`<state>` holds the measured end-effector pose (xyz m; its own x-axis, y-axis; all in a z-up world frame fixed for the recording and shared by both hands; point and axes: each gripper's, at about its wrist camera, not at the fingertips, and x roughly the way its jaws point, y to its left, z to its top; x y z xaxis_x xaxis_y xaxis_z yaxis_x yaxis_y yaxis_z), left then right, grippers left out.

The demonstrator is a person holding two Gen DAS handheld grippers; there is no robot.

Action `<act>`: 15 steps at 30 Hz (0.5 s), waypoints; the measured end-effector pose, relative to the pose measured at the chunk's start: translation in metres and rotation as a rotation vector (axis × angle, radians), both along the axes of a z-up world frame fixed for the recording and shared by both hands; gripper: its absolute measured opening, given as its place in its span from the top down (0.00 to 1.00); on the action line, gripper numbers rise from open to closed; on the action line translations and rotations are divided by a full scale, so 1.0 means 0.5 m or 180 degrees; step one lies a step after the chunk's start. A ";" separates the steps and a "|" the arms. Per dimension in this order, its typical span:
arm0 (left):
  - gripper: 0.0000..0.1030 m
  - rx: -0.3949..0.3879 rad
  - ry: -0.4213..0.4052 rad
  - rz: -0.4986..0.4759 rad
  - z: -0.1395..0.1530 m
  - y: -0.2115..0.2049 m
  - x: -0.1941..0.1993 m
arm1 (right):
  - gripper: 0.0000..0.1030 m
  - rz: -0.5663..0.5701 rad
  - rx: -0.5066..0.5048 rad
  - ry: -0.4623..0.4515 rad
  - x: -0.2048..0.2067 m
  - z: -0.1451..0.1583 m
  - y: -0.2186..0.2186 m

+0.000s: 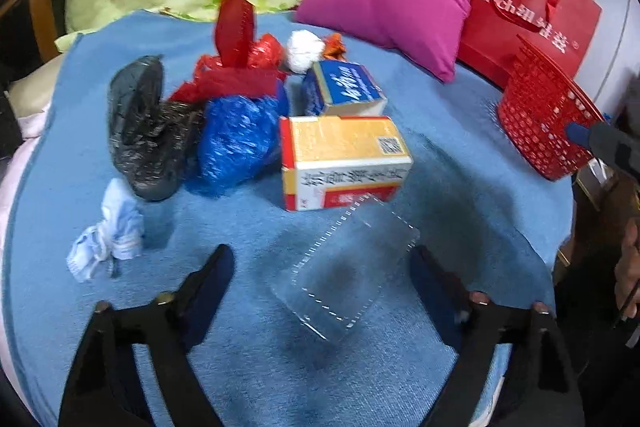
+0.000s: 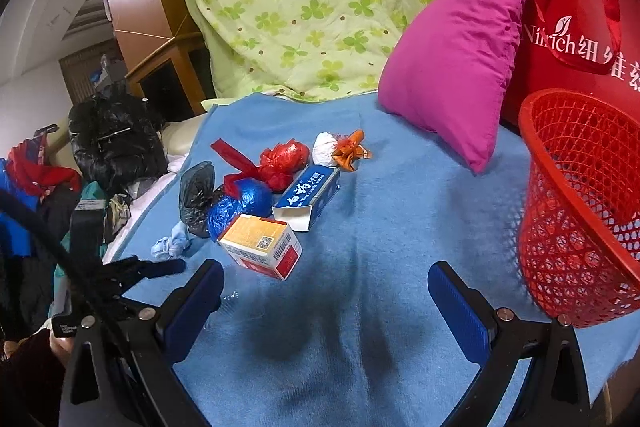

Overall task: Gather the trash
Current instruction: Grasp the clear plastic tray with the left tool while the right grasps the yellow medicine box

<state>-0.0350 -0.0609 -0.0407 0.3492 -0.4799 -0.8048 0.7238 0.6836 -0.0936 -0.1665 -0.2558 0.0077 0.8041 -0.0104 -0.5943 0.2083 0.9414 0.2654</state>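
Black fingers (image 1: 216, 267) astride clear ridged plastic box (image 1: 344, 267) on fuzzy blue blanket (image 1: 460, 155)

From the left wrist I can barely read the clear tray (image 1: 344, 267): only its dotted edges show, and the yellow box (image 1: 344, 159) hides its far corner. The basket (image 2: 580, 207) runs off the right edge of the right wrist frame. The red bag's (image 1: 532, 15) lettering is smeared.
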 end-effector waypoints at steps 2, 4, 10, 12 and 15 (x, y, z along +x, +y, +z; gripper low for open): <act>0.35 0.0047 0.0056 -0.0103 -0.008 -0.007 -0.008 | 0.00 0.0026 0.0092 0.0009 0.012 -0.002 0.000; 0.36 0.0118 0.0054 -0.0179 -0.014 -0.010 -0.018 | 0.00 0.0063 0.0117 0.0016 0.029 -0.003 0.002; 0.41 -0.0022 0.0114 -0.0139 -0.002 0.017 -0.016 | 0.00 0.0547 0.0094 0.0058 0.121 0.000 0.020; 0.41 -0.0134 0.0111 -0.0088 0.011 0.042 -0.013 | 0.00 0.0766 0.0107 0.0159 0.157 -0.008 0.028; 0.41 -0.0295 0.0085 0.0057 0.032 0.083 -0.009 | 0.00 0.1013 -0.0030 0.0264 0.205 -0.028 0.050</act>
<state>-0.0395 -0.0192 -0.0247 0.3376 -0.5467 -0.7663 0.7078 0.6840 -0.1762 -0.0640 -0.2310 -0.0061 0.7167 0.2280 -0.6590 -0.0763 0.9650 0.2509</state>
